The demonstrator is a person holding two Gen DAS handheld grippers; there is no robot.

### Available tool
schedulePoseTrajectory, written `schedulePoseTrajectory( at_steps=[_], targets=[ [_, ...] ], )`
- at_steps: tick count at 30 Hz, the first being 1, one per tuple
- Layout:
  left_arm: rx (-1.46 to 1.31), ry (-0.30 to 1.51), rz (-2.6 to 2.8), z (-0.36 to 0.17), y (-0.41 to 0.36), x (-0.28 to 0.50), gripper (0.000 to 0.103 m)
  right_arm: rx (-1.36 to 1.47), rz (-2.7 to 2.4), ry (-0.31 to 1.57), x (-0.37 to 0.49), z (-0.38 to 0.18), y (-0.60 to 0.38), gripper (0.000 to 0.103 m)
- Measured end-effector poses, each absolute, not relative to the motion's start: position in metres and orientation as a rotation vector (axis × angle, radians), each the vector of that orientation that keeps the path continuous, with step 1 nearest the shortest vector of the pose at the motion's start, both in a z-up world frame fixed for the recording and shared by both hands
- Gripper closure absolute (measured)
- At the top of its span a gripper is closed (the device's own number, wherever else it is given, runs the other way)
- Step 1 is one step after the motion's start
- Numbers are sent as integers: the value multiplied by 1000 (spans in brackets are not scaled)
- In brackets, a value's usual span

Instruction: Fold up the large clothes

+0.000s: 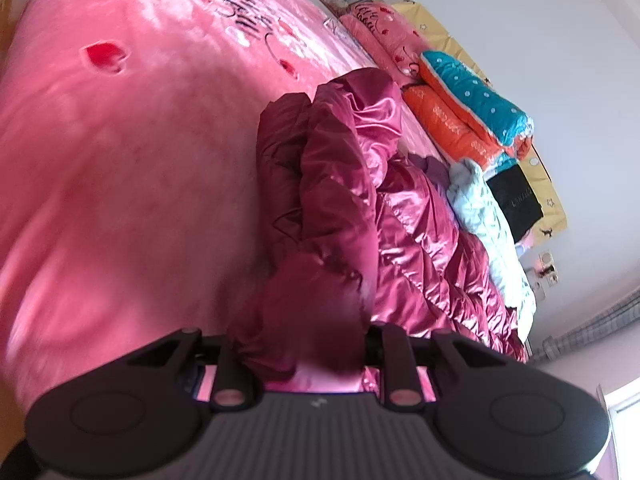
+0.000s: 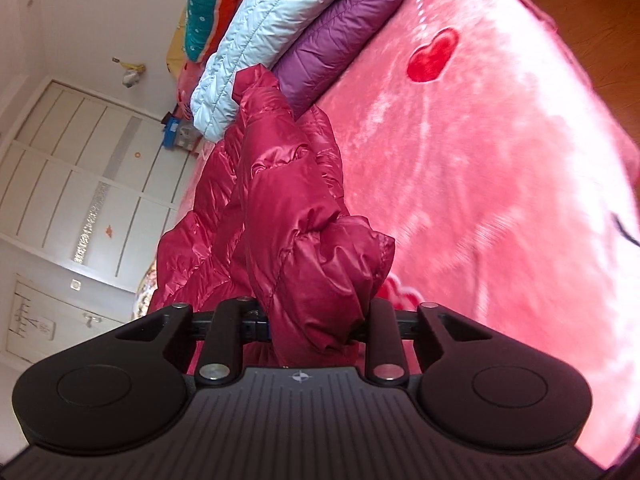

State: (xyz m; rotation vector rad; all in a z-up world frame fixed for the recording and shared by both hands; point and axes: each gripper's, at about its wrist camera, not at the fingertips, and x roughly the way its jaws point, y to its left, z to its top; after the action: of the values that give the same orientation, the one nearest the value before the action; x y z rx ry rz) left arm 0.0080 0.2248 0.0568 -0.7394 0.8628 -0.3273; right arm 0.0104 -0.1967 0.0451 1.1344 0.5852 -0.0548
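Crimson puffer jacket (image 1: 360, 208) bunched on pink heart-print bedspread (image 1: 132, 168), both grippers' fingers clamped on its fabric, white wardrobe (image 2: 80, 184) behind.

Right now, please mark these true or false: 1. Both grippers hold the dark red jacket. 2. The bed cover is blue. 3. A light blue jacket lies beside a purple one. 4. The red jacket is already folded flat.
1. True: the left gripper and the right gripper each pinch the dark red jacket.
2. False: the bed cover is pink with red hearts.
3. True: light blue jacket, purple jacket.
4. False: it is bunched and crumpled.
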Motion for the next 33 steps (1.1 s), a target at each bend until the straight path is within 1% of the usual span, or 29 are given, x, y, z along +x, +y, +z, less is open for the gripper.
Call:
schedulePoseTrajectory(
  at_steps=[5, 10, 12, 13, 14, 15, 16, 17, 19, 20, 21, 22, 24, 27, 31, 33],
  targets=[
    [-740, 897, -339, 56, 231, -31, 79, 1114, -61, 597, -18, 52, -194, 72],
    [-753, 904, -330, 47, 236, -58, 75, 1154, -83, 611, -46, 43, -193, 71],
    [-740, 894, -322, 45, 236, -62, 68, 1172, -87, 611, -50, 38, -192, 68],
    [-737, 892, -318, 45, 236, -63, 66, 1174, -93, 611, -50, 37, -192, 66],
    [-731, 887, -314, 47, 235, -63, 62, 1176, -101, 612, -49, 37, -192, 62],
    [-716, 878, -306, 49, 234, -64, 56, 1175, -110, 611, -50, 37, -192, 53],
    [-699, 872, -295, 53, 233, -65, 53, 1169, -123, 607, -50, 39, -191, 49],
    [-680, 865, -286, 57, 233, -65, 50, 1158, -143, 603, -51, 40, -191, 41],
    [-658, 847, -289, 64, 236, -70, 46, 1136, -179, 586, -56, 47, -192, 37],
    [-651, 836, -285, 68, 238, -73, 40, 1122, -191, 575, -60, 49, -195, 34],
    [-640, 820, -280, 73, 240, -78, 37, 1102, -210, 567, -62, 53, -195, 32],
    [-622, 802, -280, 77, 243, -85, 37, 1073, -231, 563, -68, 57, -195, 32],
    [-564, 764, -281, 89, 245, -97, 32, 991, -266, 549, -75, 67, -193, 30],
    [-457, 714, -281, 108, 239, -112, 27, 840, -328, 512, -85, 87, -186, 26],
    [-293, 644, -318, 131, 218, -128, 25, 542, -373, 456, -83, 124, -158, 19],
    [-249, 617, -341, 143, 208, -132, 23, 378, -369, 408, -79, 142, -137, 5]
  ],
)
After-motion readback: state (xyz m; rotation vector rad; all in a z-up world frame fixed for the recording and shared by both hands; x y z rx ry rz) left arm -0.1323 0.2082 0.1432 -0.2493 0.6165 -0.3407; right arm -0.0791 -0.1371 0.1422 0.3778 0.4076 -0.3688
